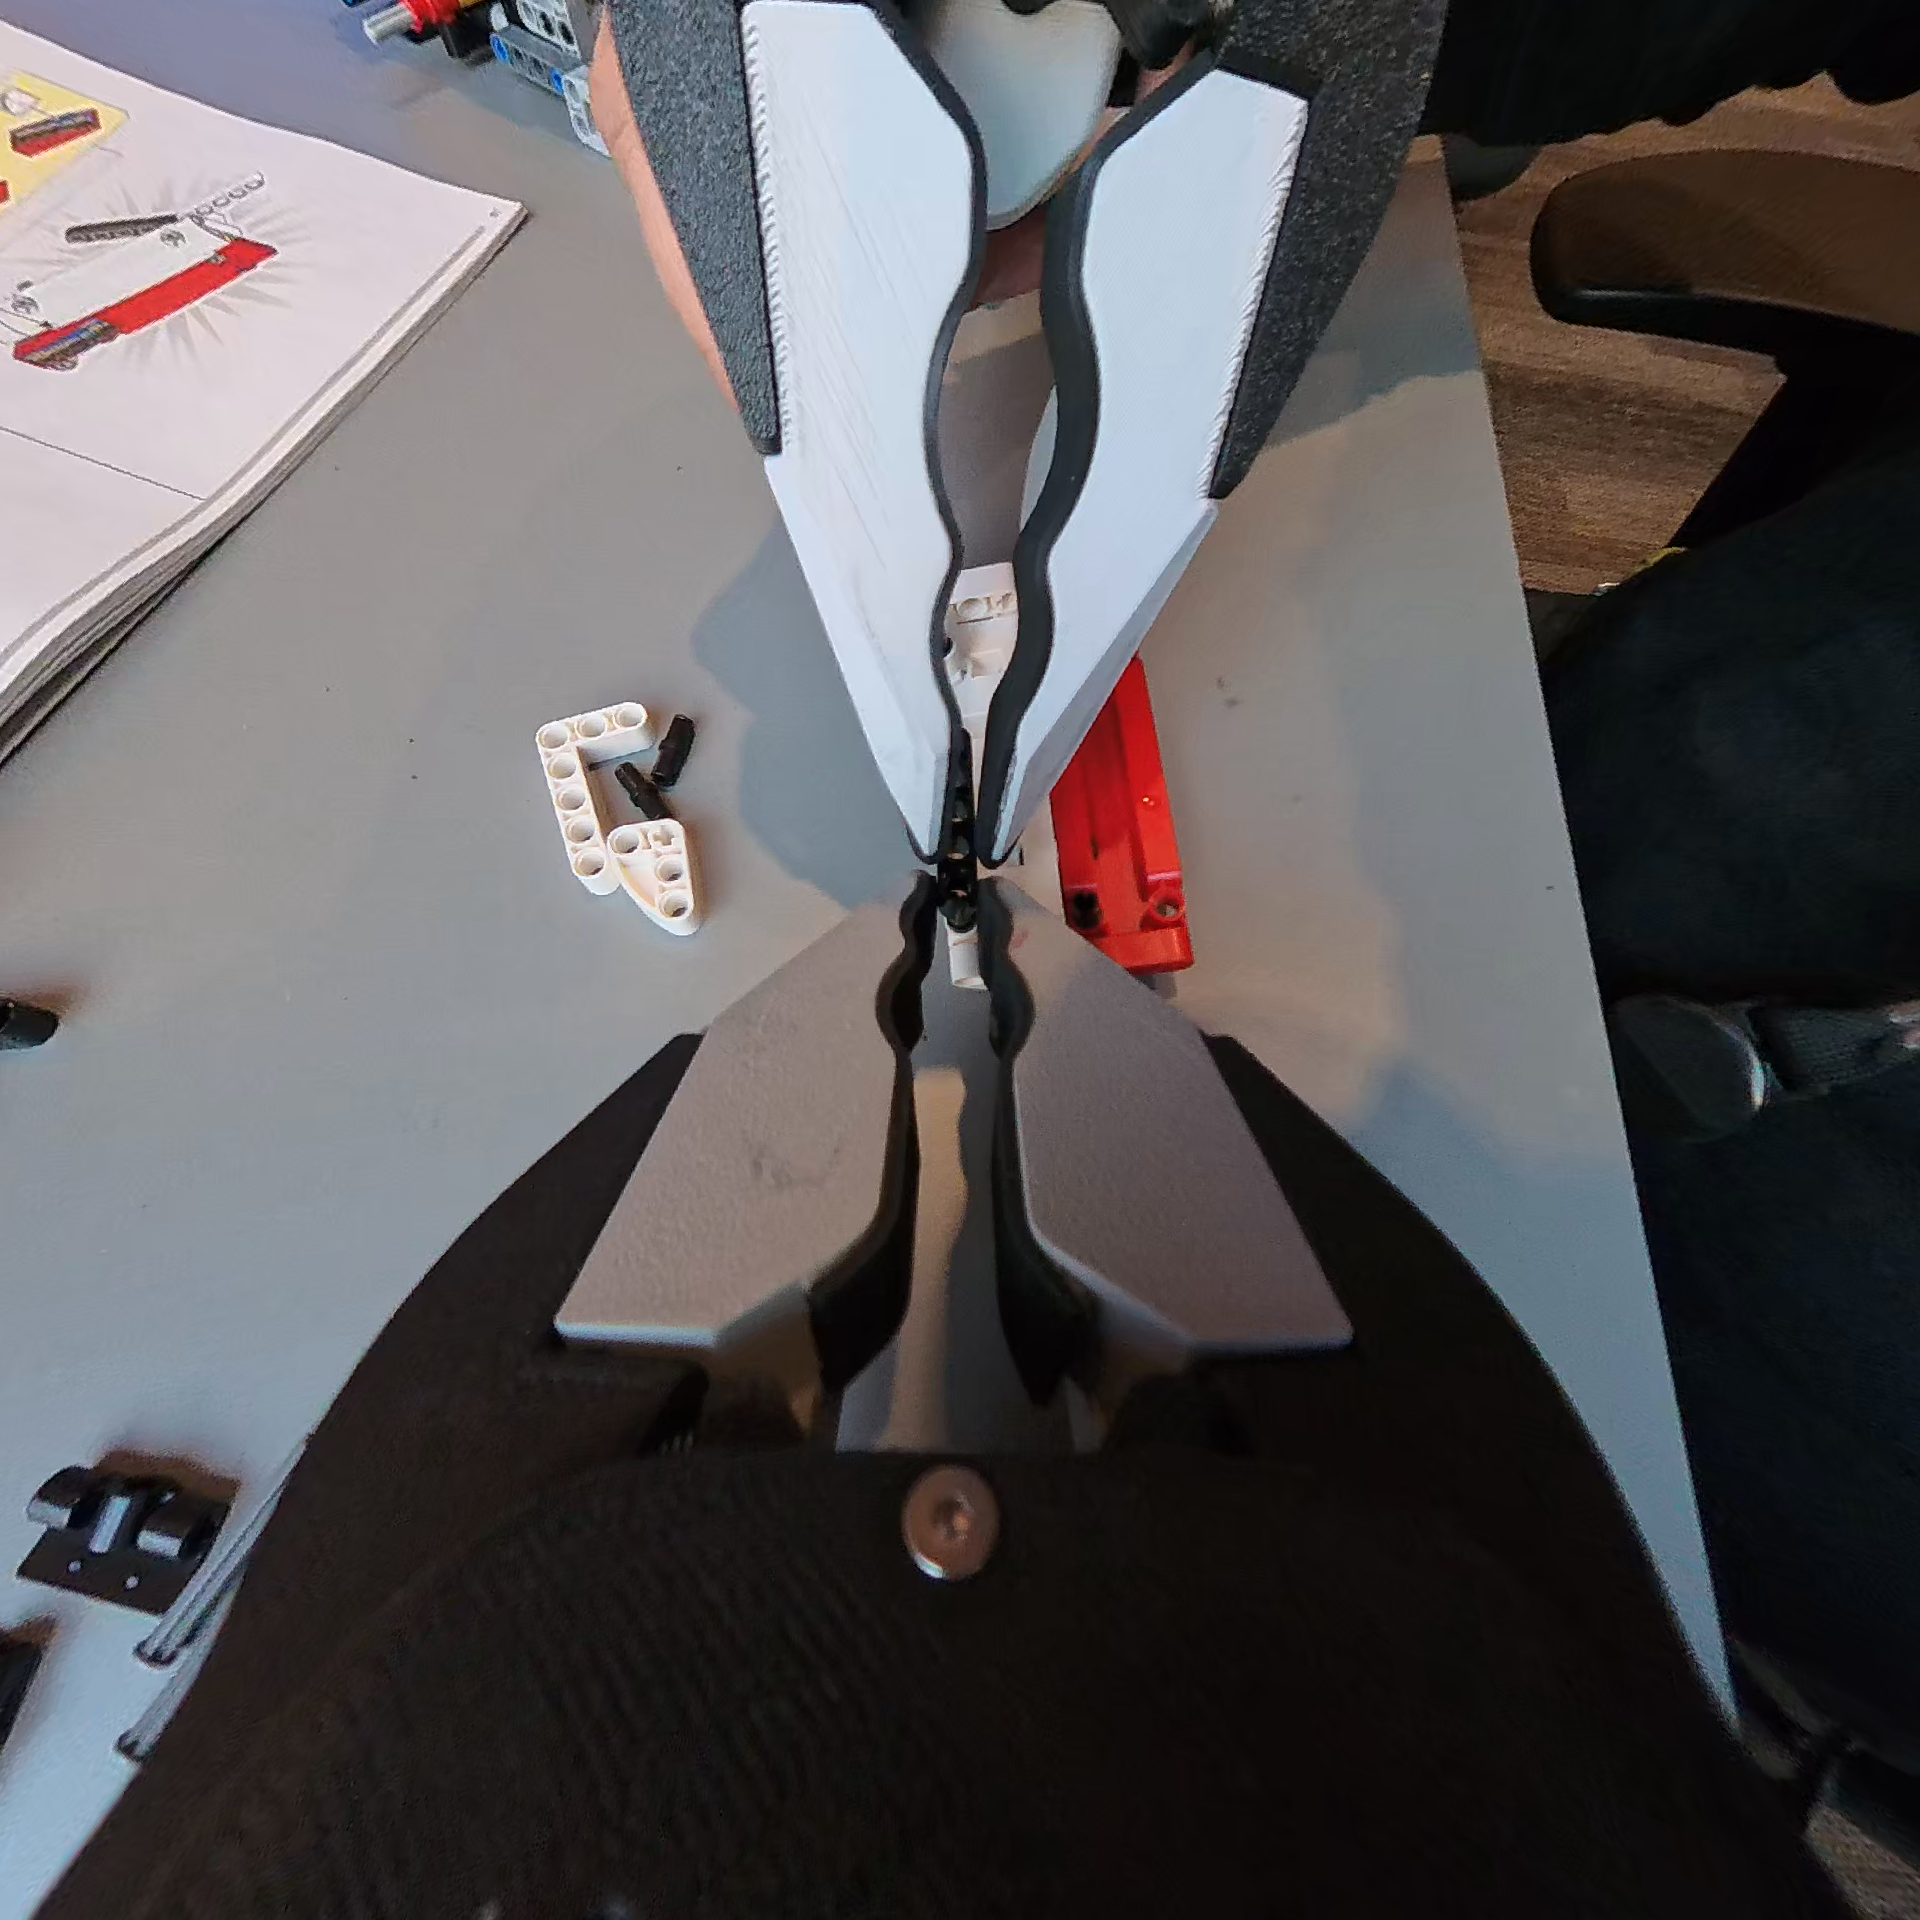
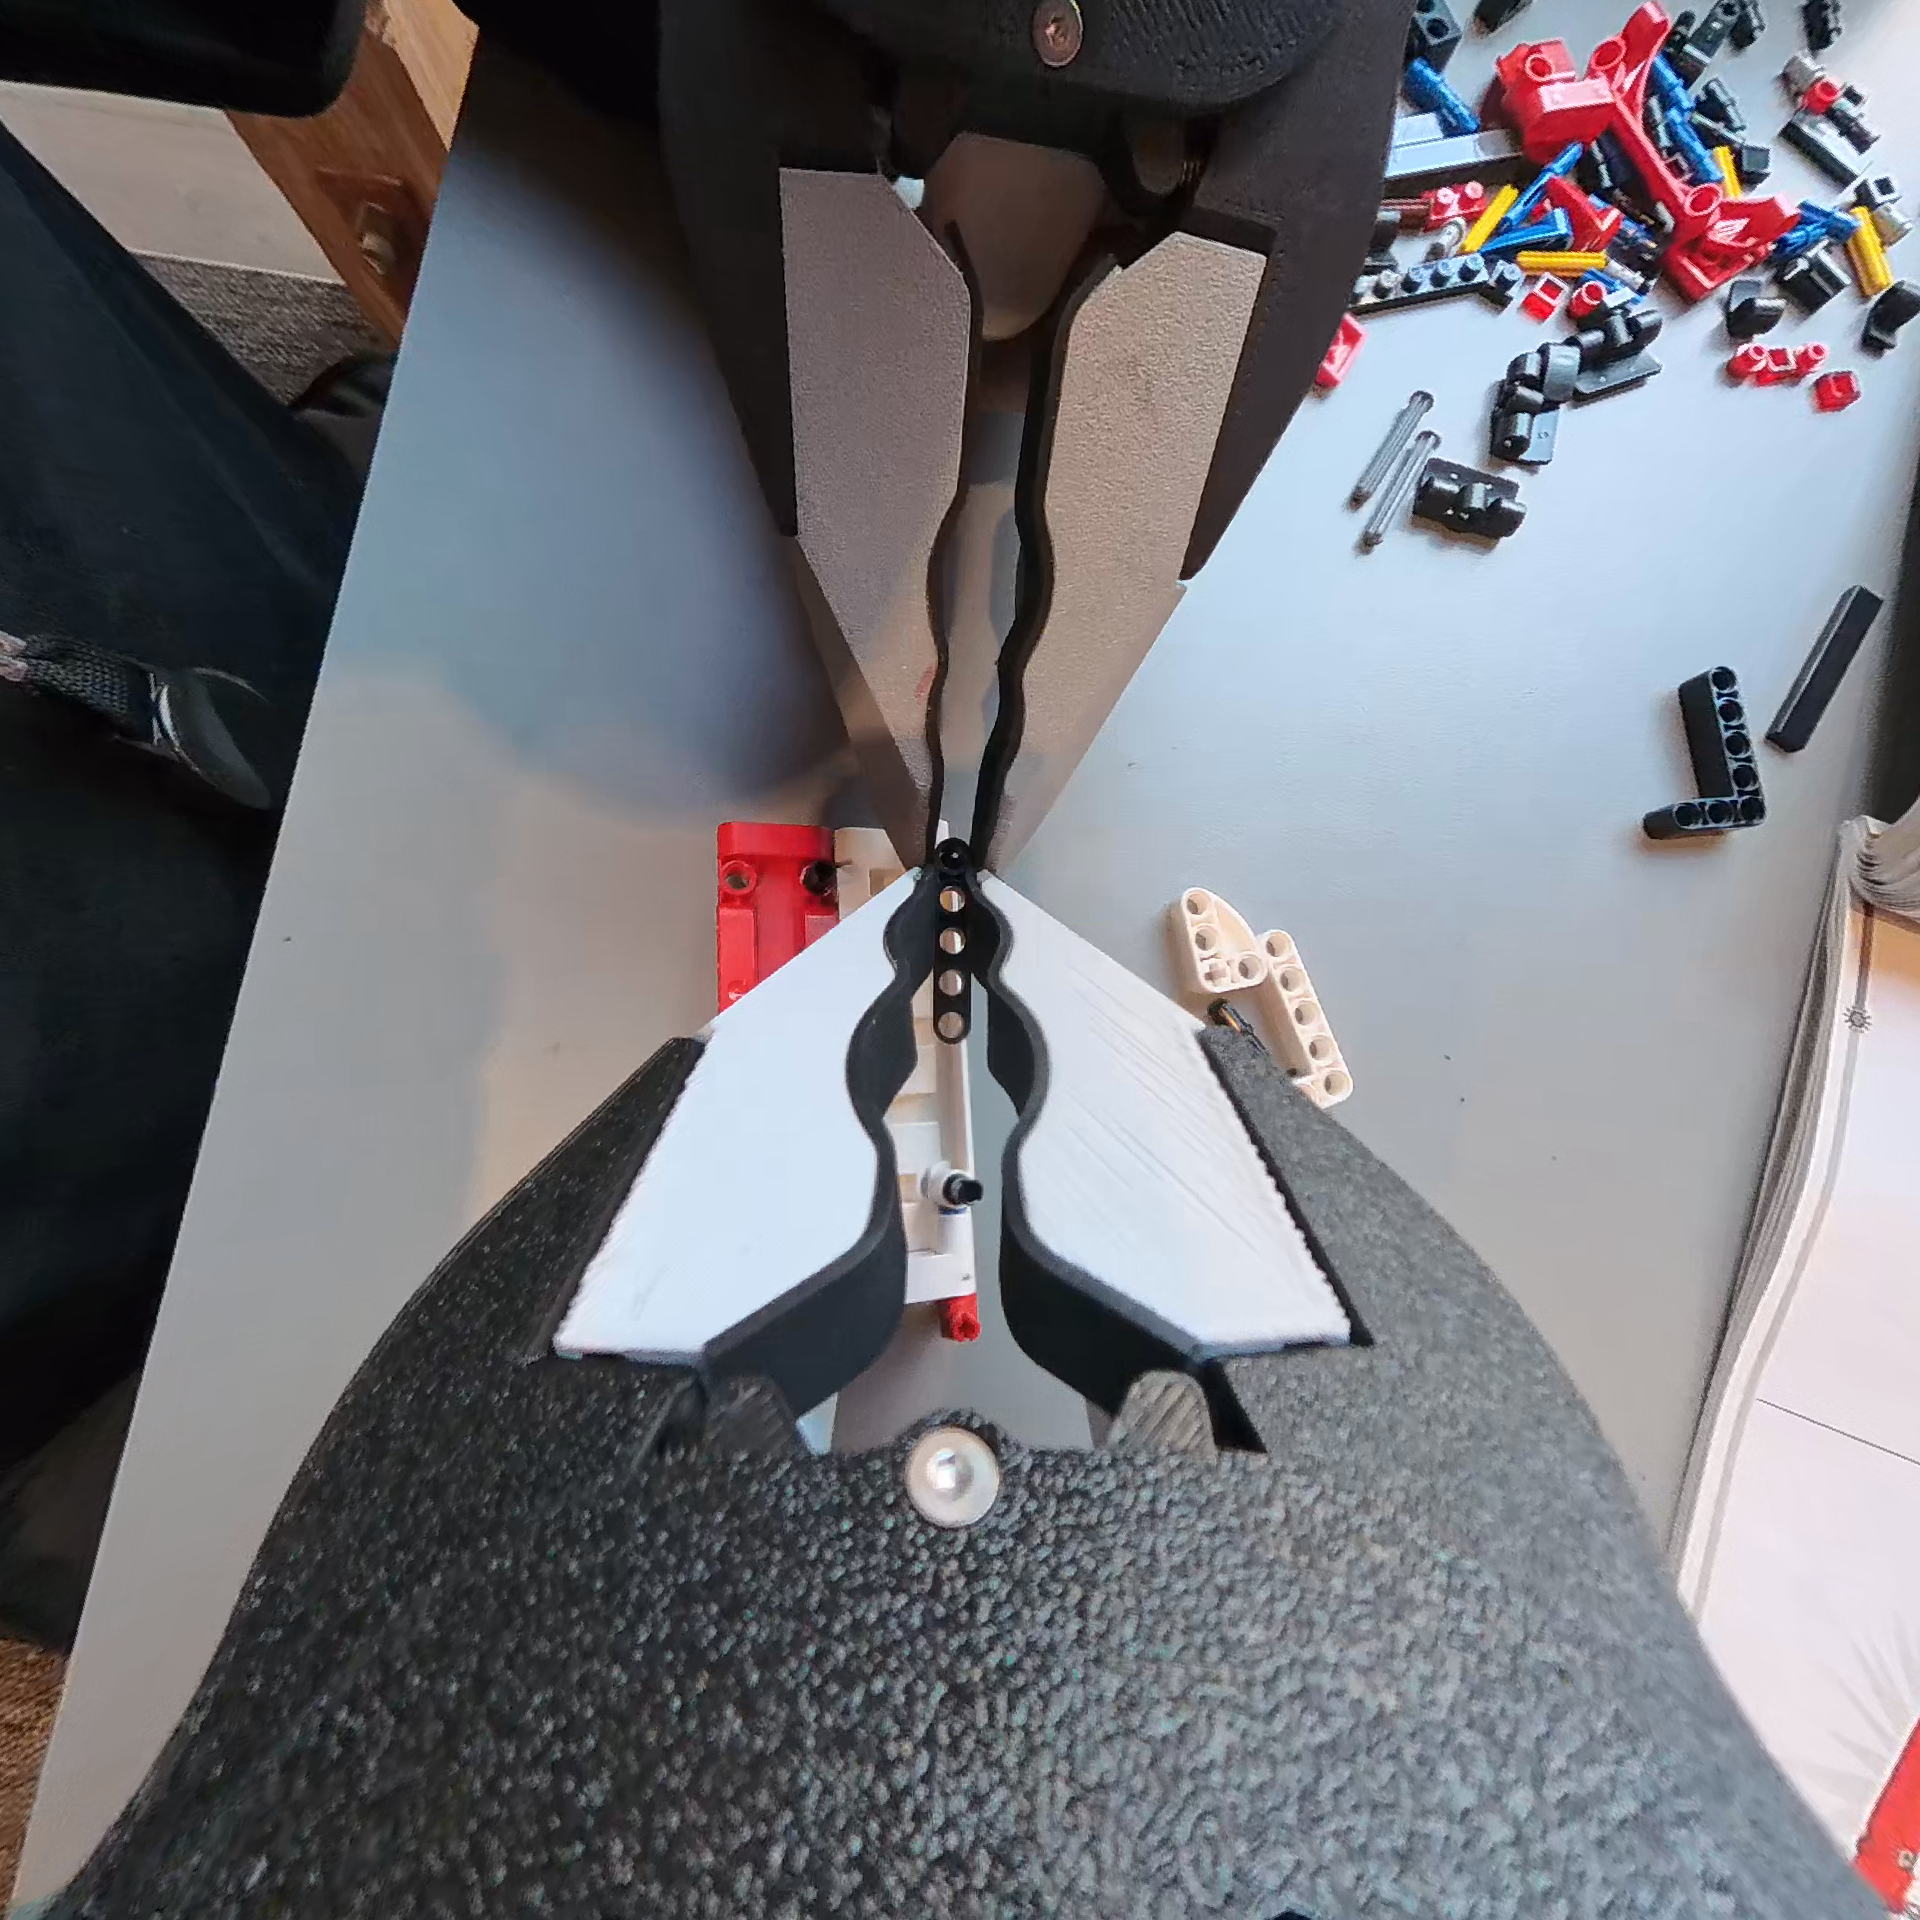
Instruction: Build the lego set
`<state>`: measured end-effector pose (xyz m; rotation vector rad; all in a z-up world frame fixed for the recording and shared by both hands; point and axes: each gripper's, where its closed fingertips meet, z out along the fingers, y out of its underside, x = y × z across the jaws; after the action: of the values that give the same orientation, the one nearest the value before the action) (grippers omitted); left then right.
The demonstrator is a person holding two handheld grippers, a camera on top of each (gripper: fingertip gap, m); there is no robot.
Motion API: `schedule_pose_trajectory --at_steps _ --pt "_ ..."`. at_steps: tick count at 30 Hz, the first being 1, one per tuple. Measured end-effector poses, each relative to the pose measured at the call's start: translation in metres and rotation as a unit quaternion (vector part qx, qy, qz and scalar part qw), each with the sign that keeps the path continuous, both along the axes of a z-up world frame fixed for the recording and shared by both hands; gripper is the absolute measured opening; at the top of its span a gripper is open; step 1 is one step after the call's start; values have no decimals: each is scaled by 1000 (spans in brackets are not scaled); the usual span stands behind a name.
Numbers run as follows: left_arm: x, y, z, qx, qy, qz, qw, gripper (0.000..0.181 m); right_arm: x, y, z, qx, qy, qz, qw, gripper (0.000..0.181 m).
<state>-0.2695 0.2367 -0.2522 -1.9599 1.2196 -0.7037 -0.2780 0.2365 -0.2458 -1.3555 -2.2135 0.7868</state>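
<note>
Thin black perforated plastic beam [image 2: 949,982] clamped edge-on in the nearly closed jaws of the white-fingered right gripper [image 2: 949,894], raised above the grey tabletop [image 1: 364,1039]. At twelve o'clock of it, tip to tip, the grey-fingered left gripper [image 1: 954,914], jaws narrow on a small black pin-like piece [image 2: 951,857] at the beam's end hole. Red-and-white brick assembly [image 2: 769,914] directly beneath and out to ten o'clock; white angled beams [image 2: 1262,992] at three; loose parts pile [image 2: 1642,197] at one. Likely to skew or pop the pin loose if pushed off the hole's axis, or to twist the thin beam in its grip. Hard to tell whether already seated; most of the assembly masked by fingers.
</note>
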Motion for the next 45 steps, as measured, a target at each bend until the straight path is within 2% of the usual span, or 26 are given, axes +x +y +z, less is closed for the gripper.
schedule_pose_trajectory --at_steps 4,10,16,20,23,29,35,45 --pt "-2 -5 1 -28 -15 14 999 5 3 -4 2 2 2 4 1000 0" --pt "-7 -5 1 -25 -15 25 999 0 5 1 4 3 11 -21 1000 5" --pt "-12 -7 0 -27 -13 34 999 8 3 0 1 -9 23 -42 999 16" --pt "-14 -7 -6 -39 3 40 998 16 -3 -1 -4 -16 24 -40 999 9" --pt "-11 -8 -12 -45 23 36 998 12 -3 0 -4 -25 28 -45 998 8" --pt "-6 -6 -13 -66 14 30 997 4 1 0 -2 -13 24 -38 999 8" --pt "-5 0 -12 -46 21 20 999 4 3 3 4 5 4 -23 1000 8" --pt "-2 3 -12 -14 35 16 999 4 1 6 -1 74 -68 16 995 8"
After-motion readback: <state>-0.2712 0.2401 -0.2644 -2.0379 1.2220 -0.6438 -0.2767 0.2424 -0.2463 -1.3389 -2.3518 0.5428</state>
